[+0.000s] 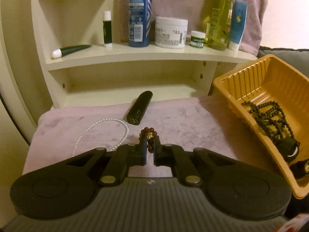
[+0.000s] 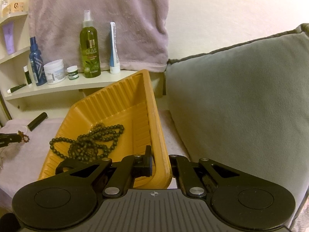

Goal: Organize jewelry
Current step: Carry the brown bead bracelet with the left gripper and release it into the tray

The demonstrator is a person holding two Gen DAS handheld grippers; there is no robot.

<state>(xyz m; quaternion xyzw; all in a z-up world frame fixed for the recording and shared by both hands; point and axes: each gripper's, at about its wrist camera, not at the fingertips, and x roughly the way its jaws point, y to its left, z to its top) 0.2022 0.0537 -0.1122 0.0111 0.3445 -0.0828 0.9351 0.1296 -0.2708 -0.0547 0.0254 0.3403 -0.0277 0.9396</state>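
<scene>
The left gripper (image 1: 150, 142) has its jaws pinched tight on a small bracelet of dark red beads (image 1: 149, 133) with a gold charm, over the pink cloth (image 1: 183, 119) beside a string of white pearls (image 1: 108, 127) and a black tube (image 1: 140, 107). The right gripper (image 2: 161, 162) is clamped on the near wall of the orange tray (image 2: 154, 127), one finger inside and one outside, tilting it. A long strand of dark beads (image 2: 90, 141) lies heaped inside that tray.
</scene>
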